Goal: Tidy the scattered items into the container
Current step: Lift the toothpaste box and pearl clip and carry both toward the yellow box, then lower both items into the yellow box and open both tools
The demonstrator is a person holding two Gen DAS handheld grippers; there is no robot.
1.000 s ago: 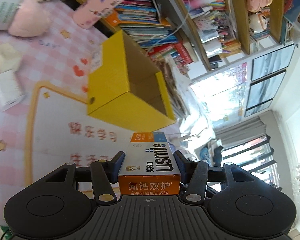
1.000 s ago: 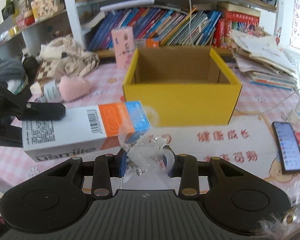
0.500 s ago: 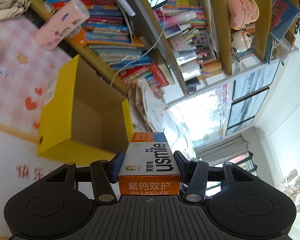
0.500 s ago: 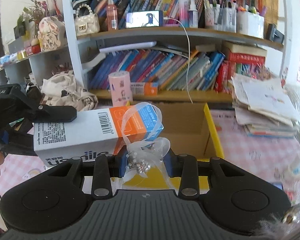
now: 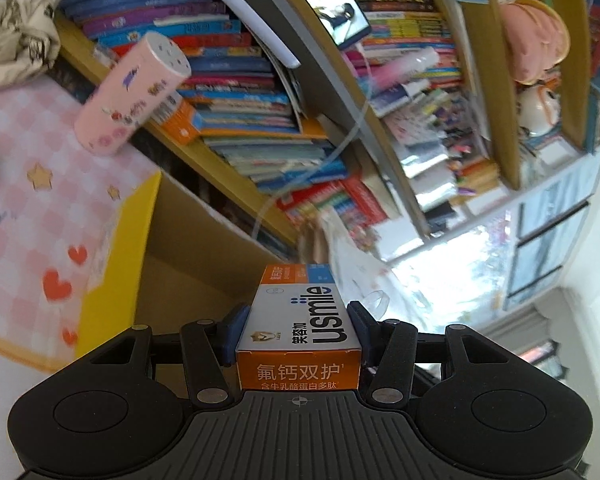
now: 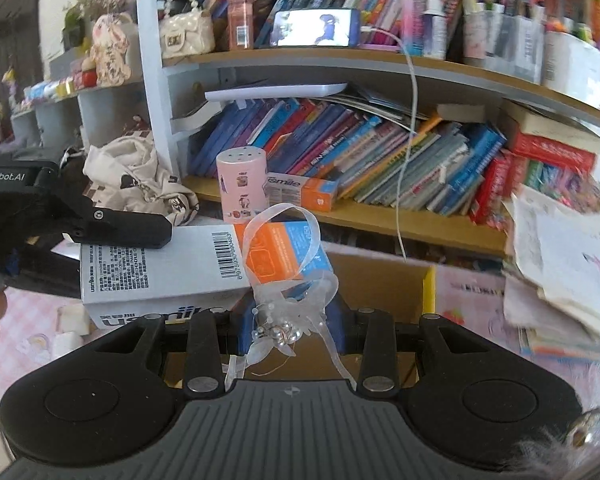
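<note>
Your left gripper (image 5: 298, 330) has its jaws clamped on the toothpaste box (image 5: 300, 320), a long white carton with an orange and blue end and "usmile" printed along its side. You hold it in the air above the open yellow cardboard box (image 5: 112, 280) on the pink checked worktop (image 5: 24, 216). Your right gripper (image 6: 290, 322) has its jaws closed on a sheer white ribbon bow (image 6: 288, 312) with small pearls at its knot, one loop standing up before the carton, also over the yellow box.
</note>
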